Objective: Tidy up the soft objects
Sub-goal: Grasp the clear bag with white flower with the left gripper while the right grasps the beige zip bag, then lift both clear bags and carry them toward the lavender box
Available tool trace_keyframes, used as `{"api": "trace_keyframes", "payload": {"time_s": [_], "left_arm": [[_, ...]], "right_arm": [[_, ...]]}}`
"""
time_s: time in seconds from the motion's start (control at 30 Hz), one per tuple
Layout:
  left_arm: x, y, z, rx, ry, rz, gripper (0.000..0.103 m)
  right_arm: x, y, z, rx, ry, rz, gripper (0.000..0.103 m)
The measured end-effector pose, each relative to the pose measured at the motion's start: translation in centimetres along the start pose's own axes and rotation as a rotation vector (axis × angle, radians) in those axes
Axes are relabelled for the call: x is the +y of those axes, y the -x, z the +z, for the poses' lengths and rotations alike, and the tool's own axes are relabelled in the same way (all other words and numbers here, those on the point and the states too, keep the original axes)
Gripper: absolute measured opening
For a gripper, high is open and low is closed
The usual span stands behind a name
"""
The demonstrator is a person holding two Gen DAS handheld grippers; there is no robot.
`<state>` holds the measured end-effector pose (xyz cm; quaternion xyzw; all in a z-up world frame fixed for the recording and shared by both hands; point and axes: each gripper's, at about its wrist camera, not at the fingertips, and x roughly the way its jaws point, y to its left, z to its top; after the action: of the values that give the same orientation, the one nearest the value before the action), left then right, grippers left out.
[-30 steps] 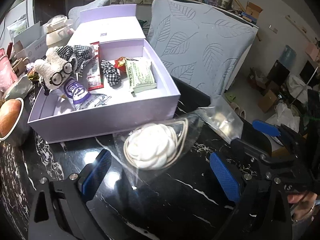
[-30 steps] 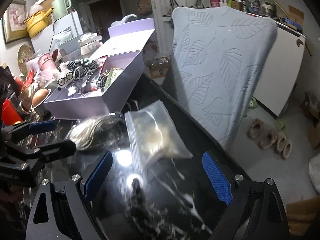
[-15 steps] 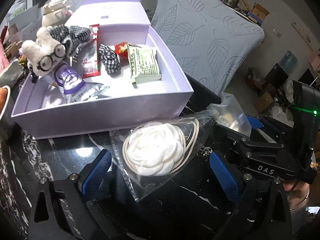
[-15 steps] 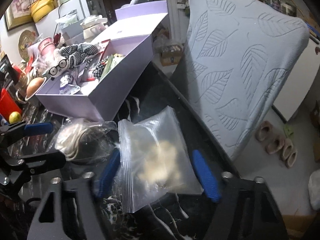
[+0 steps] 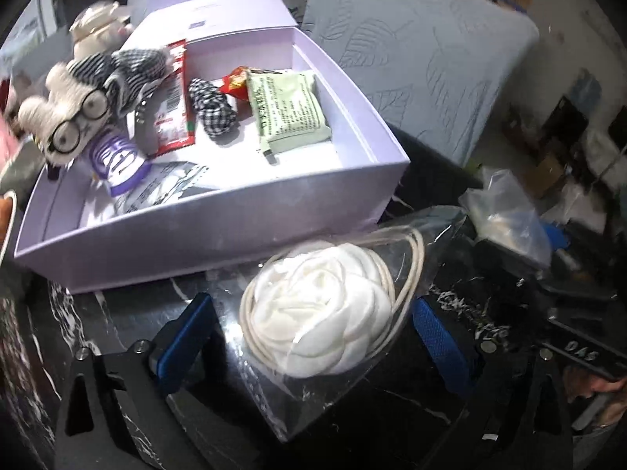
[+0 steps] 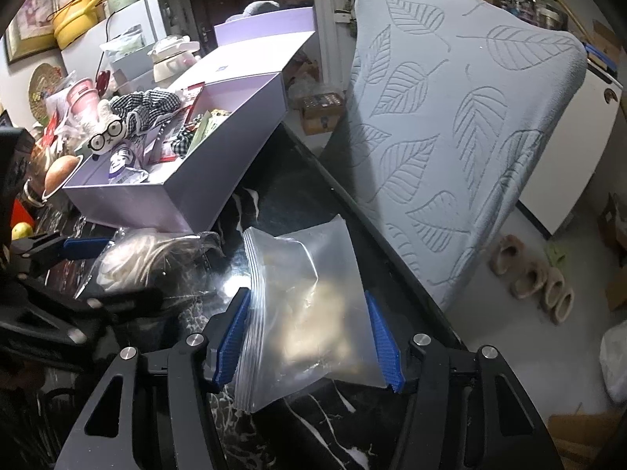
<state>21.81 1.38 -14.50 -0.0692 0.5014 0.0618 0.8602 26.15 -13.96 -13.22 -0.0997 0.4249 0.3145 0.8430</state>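
Right tongs (image 6: 307, 338): closing around zip bag (image 6: 313, 297) | left tongs (image 5: 313, 333): open

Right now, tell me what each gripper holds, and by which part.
The right gripper has been closing its jaws on the clear zip bag, across its two long side edges. The left gripper straddles the bagged white fabric flower, jaws open, holding nothing.

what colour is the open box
Pale lilac box, seen best in the left wrist view.

The black marble table (image 6: 298, 180) (white-veined) bears a lilac box (image 5: 219, 235) and two clear bags (image 5: 325, 313) (image 6: 309, 305).
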Motion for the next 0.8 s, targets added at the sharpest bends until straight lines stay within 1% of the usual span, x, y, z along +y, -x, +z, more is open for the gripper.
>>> {"api": "trace_keyframes", "payload": {"time_s": [0.1, 0.3, 0.33, 0.37, 0.43, 0.57, 0.8], "left_arm": [[-0.6, -0.4, 0.1, -0.010, -0.016, 0.022, 0.102], [-0.6, -0.8, 0.5, -0.032, 0.003, 0.032, 0.102], [-0.5, -0.8, 0.5, -0.042, 0.004, 0.032, 0.100], [-0.5, -0.7, 0.4, -0.062, 0.000, 0.029, 0.089], [-0.3, 0.2, -0.3, -0.081, -0.012, 0.021, 0.079], [-0.1, 0.8, -0.9, -0.088, -0.023, 0.008, 0.067], [-0.1, 2.2, -1.8, -0.080, -0.002, -0.027, 0.065]], "right_arm": [[0.0, 0.0, 0.0, -0.004, -0.006, -0.001, 0.058], [0.1, 0.0, -0.1, -0.008, -0.013, -0.004, 0.058], [0.0, 0.0, -0.1, -0.009, -0.014, -0.004, 0.058], [0.0, 0.1, -0.2, -0.009, -0.015, -0.004, 0.058], [0.0, 0.1, -0.2, -0.010, -0.017, -0.005, 0.058], [0.0, 0.2, -0.3, -0.011, -0.024, -0.005, 0.058], [0.1, 0.8, -0.9, -0.011, -0.047, 0.016, 0.055]]}}
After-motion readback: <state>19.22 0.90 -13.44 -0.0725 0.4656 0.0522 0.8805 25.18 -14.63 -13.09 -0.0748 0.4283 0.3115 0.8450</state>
